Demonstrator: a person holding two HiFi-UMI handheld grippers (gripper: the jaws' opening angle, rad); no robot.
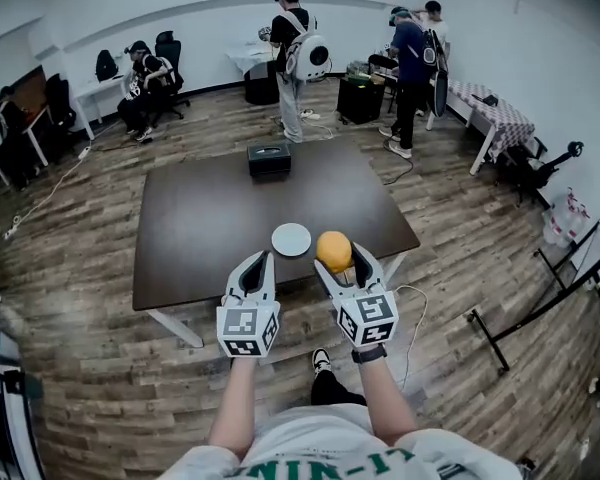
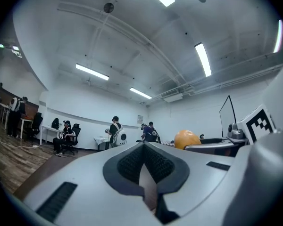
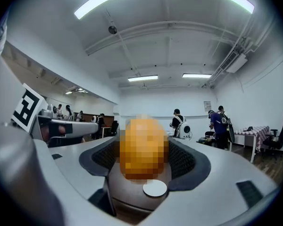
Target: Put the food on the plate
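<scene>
A round orange piece of food sits between the pads of my right gripper, which is shut on it above the table's front edge. In the right gripper view the food fills the gap between the jaws, and the small white plate shows below it. The plate lies empty on the dark table, just left of the held food. My left gripper hovers beside it with its jaws closed together and nothing in them. From the left gripper view the food appears at the right.
A black box stands at the table's far edge. Several people stand or sit by desks along the back wall. A table with a checked cloth is at the far right. Stands and cables lie on the wooden floor at the right.
</scene>
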